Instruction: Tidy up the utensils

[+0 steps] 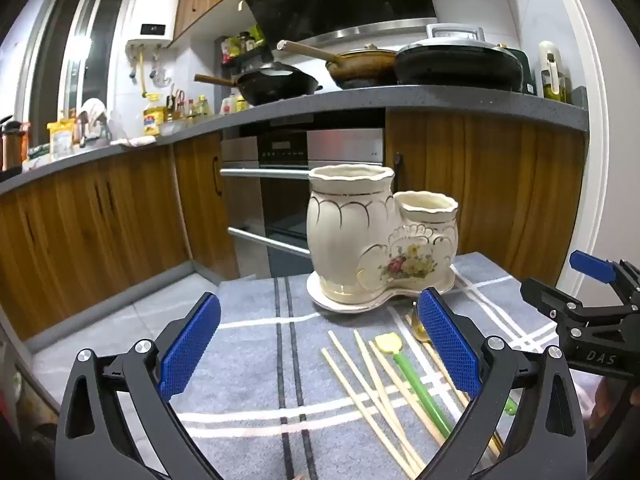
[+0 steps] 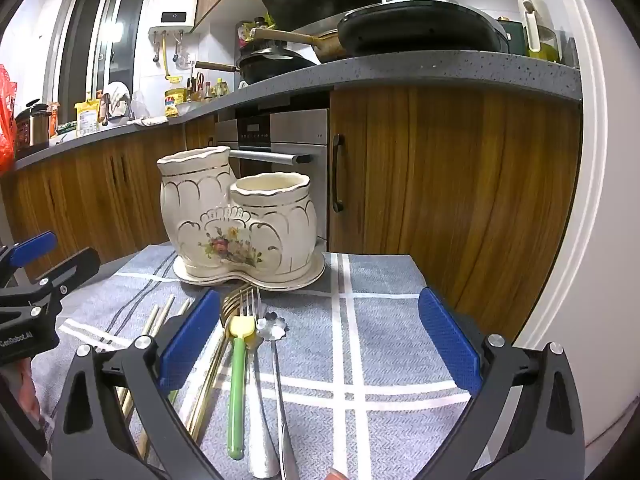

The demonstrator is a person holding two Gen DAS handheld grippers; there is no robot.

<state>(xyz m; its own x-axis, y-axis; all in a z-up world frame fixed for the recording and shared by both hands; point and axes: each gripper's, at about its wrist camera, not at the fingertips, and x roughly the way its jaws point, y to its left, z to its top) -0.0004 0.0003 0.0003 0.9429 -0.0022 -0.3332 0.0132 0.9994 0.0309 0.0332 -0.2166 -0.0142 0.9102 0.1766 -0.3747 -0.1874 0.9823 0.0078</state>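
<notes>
A cream ceramic utensil holder (image 1: 380, 240) with two openings and a flower print stands on its saucer at the far side of a grey plaid cloth (image 1: 256, 312). Nothing shows above its rims. Several pale chopsticks (image 1: 372, 392), a green-handled utensil with a yellow head (image 1: 416, 380) and a gold spoon (image 1: 420, 330) lie on the cloth in front of it. My left gripper (image 1: 320, 344) hovers open above the cloth, left of the chopsticks. In the right wrist view the holder (image 2: 240, 224) stands ahead on the left. My right gripper (image 2: 320, 344) is open and empty beside the green-handled utensil (image 2: 236, 384), a silver fork (image 2: 256, 360) and a flower-bowled spoon (image 2: 272, 326).
Wooden cabinets (image 2: 440, 200) and a built-in oven (image 1: 280, 184) stand close behind the table. A grey counter (image 1: 400, 96) above carries pans and bottles. The cloth's right half (image 2: 380, 300) is bare. Each gripper shows at the edge of the other's view.
</notes>
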